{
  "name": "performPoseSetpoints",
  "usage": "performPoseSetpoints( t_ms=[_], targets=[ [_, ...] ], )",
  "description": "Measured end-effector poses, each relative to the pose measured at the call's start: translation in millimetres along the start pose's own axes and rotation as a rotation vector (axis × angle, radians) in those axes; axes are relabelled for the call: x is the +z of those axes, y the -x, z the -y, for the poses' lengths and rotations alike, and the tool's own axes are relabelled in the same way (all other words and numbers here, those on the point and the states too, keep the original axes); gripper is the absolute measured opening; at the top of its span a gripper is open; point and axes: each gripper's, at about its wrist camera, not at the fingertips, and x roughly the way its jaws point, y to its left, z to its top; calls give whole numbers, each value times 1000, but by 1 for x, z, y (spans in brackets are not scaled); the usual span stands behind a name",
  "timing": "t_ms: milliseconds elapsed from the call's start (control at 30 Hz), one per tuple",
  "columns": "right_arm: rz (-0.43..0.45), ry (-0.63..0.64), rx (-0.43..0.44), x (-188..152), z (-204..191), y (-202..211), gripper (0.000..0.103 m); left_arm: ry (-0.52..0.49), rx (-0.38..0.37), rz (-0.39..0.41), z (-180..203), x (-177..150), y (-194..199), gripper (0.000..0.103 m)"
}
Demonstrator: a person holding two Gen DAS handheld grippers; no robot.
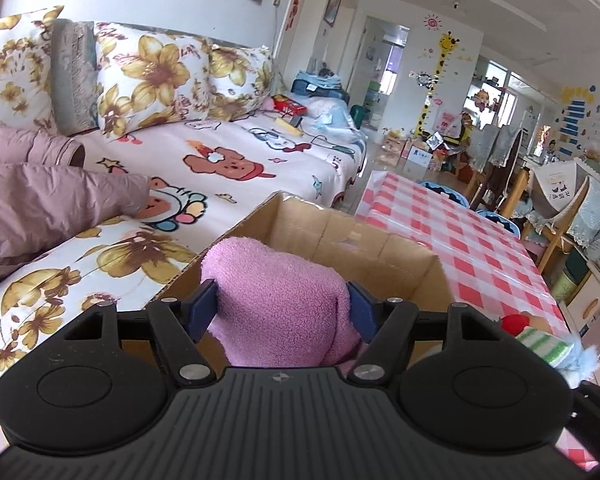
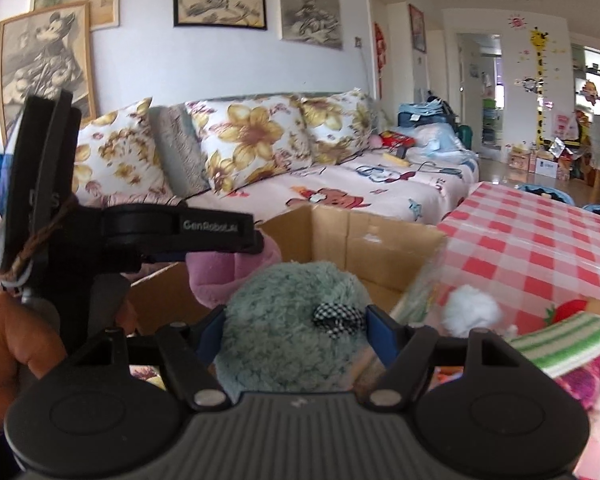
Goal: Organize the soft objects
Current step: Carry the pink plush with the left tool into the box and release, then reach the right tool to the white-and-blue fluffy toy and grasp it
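Left gripper clamped on pink plush, above near rim of open box. Right gripper clamped on teal plush with checkered bow, just right of the pink one, at same rim. Striped green toy and white pom-pom right, on checked tablecloth. Sofa beyond, far left.

soft toys: 3 | cardboard box: 1 | floral cushions: 3
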Motion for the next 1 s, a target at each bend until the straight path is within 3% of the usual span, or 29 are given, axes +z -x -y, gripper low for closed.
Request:
performPoseSetpoints(
  t_ms=[100, 167, 233, 367, 600, 1000],
  targets=[
    [-18, 13, 10, -1, -4, -5, 79, 2, 15, -8, -1, -1, 1, 85],
    [-26, 7, 8, -1, -5, -3, 85, -1, 26, 6, 2, -1, 3, 95],
    [-26, 3, -2, -1, -5, -1, 95, -8, 28, 24, 4, -1, 7, 99],
    [-45, -12, -21, -5, -3, 8, 96, -25, 20, 41, 5, -4, 15, 99],
    [-83, -64, -129, -19, 14, 34, 97, -60, -25, 61, 10, -6, 25, 100],
    [-46, -186, -241, -39, 40, 65, 97, -116, -97, 62, 27, -11, 25, 103]
  ],
)
